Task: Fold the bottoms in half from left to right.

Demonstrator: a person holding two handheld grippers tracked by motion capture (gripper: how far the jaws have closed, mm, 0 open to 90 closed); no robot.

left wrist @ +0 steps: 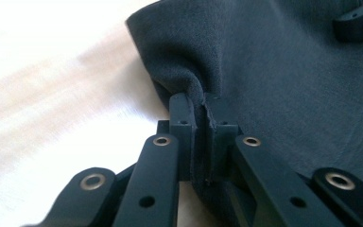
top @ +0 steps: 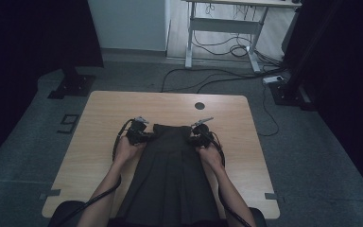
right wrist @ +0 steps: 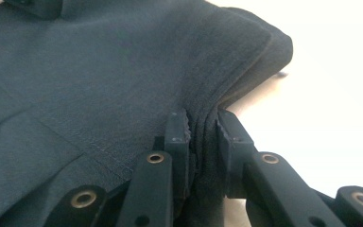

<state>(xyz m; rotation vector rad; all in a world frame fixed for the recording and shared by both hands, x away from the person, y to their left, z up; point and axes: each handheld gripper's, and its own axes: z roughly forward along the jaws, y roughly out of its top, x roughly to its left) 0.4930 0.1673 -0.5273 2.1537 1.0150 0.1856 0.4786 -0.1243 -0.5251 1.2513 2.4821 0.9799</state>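
Left gripper (top: 144, 137) and right gripper (top: 194, 138) each clamp a far corner of the dark skirt (top: 168, 175), which lies flat along the wooden worktop (top: 99, 123) centre.

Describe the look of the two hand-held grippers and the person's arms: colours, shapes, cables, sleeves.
Both the left gripper and the right gripper are black, with flat linkage bars pinned by brass-coloured rivets and blocky jaw tips. The right gripper's jaw faces look ridged. Each carries a small grey plate on top and trails a black cable looping back along the forearm. The person's forearms are bare, with no sleeves visible.
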